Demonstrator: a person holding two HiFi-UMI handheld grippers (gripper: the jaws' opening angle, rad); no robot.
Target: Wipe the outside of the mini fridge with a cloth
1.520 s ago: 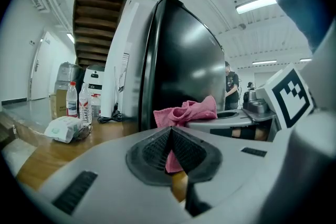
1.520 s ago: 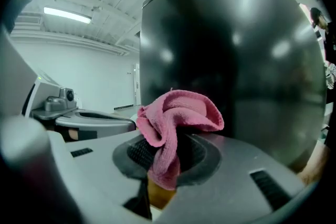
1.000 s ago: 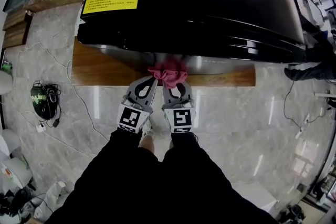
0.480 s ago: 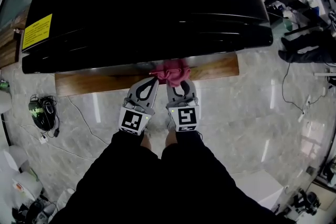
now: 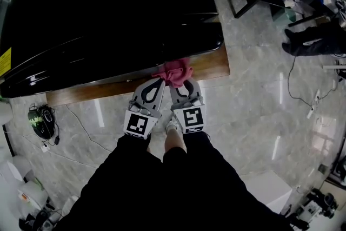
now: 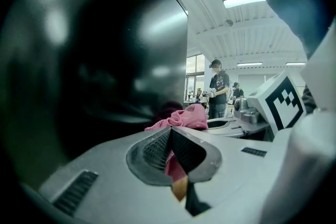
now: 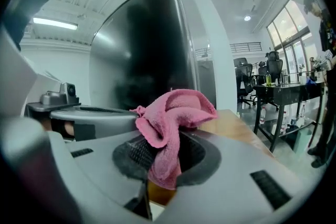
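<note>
Cloth: the pink cloth (image 7: 173, 113) looks soft, light and limp. It is bunched just ahead of both tips, against the fridge's (image 5: 108, 8) lower front.
Hold: the left hand-held gripper (image 6: 169, 131) and right hand-held gripper (image 7: 163, 150) sit side by side, each with its jaws closed on a fold.
Handling: it should glide on the glossy black shell, and a deep pinch guards against slipping.
Edges: the fridge's corner is near, right of the right hand-held gripper. The wooden board (image 5: 213, 65) juts out below the tips.
Room: the long front face runs leftward.
</note>
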